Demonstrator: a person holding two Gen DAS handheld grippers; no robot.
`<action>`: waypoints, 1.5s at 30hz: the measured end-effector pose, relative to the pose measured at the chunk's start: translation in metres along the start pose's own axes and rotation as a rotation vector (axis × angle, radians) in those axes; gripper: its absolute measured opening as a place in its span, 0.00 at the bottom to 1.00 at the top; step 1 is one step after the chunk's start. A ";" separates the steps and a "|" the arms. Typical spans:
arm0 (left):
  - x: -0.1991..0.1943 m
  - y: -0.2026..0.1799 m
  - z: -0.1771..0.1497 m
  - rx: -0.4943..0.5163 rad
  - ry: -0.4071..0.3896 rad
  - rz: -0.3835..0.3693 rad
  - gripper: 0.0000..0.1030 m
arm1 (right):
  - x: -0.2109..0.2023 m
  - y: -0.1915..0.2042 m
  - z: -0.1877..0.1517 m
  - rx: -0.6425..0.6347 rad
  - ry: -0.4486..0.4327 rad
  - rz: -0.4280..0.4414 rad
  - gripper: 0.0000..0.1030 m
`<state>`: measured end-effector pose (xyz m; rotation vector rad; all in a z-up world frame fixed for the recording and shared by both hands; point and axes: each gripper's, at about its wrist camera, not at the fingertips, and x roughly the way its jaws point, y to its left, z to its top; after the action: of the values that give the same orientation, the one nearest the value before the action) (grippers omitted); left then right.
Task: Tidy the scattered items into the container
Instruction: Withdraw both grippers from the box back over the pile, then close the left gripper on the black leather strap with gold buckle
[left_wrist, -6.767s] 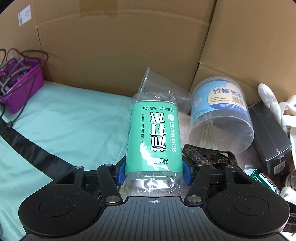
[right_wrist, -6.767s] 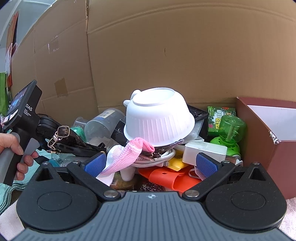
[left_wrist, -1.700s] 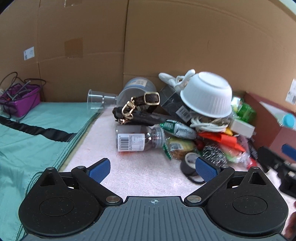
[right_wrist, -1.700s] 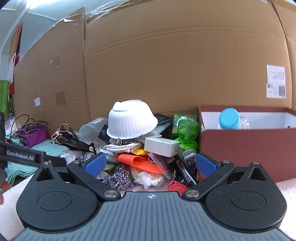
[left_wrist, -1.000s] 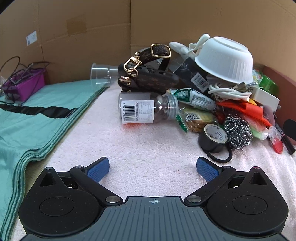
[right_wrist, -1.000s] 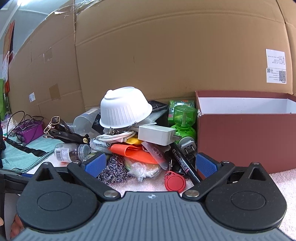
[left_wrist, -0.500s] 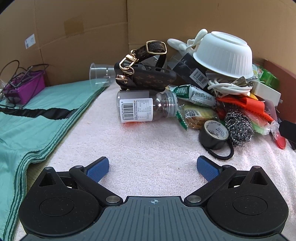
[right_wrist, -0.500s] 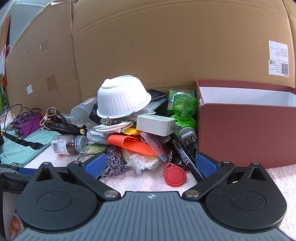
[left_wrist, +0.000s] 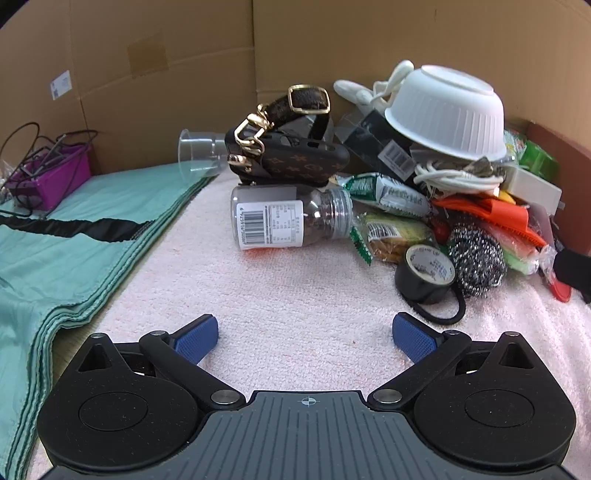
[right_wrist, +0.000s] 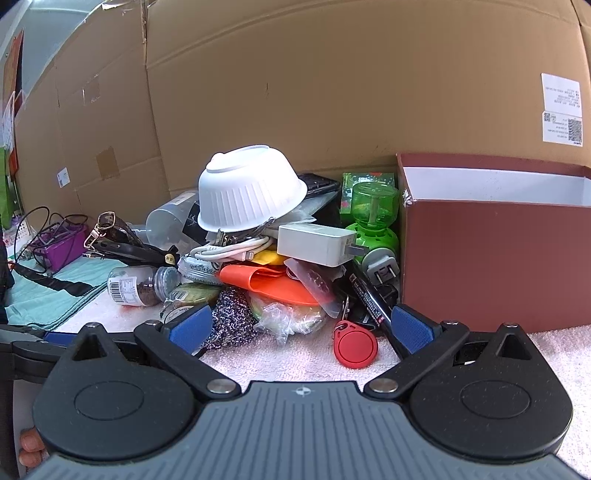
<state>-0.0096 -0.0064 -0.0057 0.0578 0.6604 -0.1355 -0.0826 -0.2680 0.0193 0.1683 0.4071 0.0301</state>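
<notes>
A heap of items lies on a pink towel (left_wrist: 295, 291). An upturned white bowl (left_wrist: 447, 110) (right_wrist: 251, 192) tops it. Below lie a clear jar (left_wrist: 284, 218) (right_wrist: 140, 286) on its side, a brown phone case with strap (left_wrist: 291, 158), a black tape roll (left_wrist: 426, 273), a steel scourer (left_wrist: 476, 258) and a red key fob (right_wrist: 356, 347). The dark red box (right_wrist: 495, 258) stands to the right. My left gripper (left_wrist: 304, 338) hangs open over bare towel, short of the jar. My right gripper (right_wrist: 301, 325) is open just before the scourer and key fob.
Cardboard walls (right_wrist: 332, 92) close in the back. A teal cloth (left_wrist: 55, 240) with a black strap lies left, and a purple basket (left_wrist: 51, 177) of cables sits beyond it. A white charger (right_wrist: 314, 243), orange silicone piece (right_wrist: 273, 282) and green plug-in device (right_wrist: 375, 221) crowd the box's left side.
The soda water bottle held by my left gripper 6.8 s ago is gone from it, and that gripper now stands open. Over the last second both grippers crept slightly closer to the heap.
</notes>
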 end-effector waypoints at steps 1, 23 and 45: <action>-0.005 -0.003 -0.001 0.016 -0.022 -0.003 1.00 | 0.001 -0.001 0.000 0.006 0.004 0.004 1.00; 0.003 0.067 0.069 0.044 0.018 -0.099 1.00 | 0.005 0.052 0.011 -0.180 -0.040 0.021 1.00; 0.033 0.049 0.085 0.443 -0.121 -0.226 1.00 | 0.016 0.072 -0.003 -0.578 -0.148 0.002 0.99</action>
<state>0.0747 0.0303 0.0420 0.3992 0.5046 -0.4986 -0.0684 -0.1961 0.0227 -0.3977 0.2371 0.1345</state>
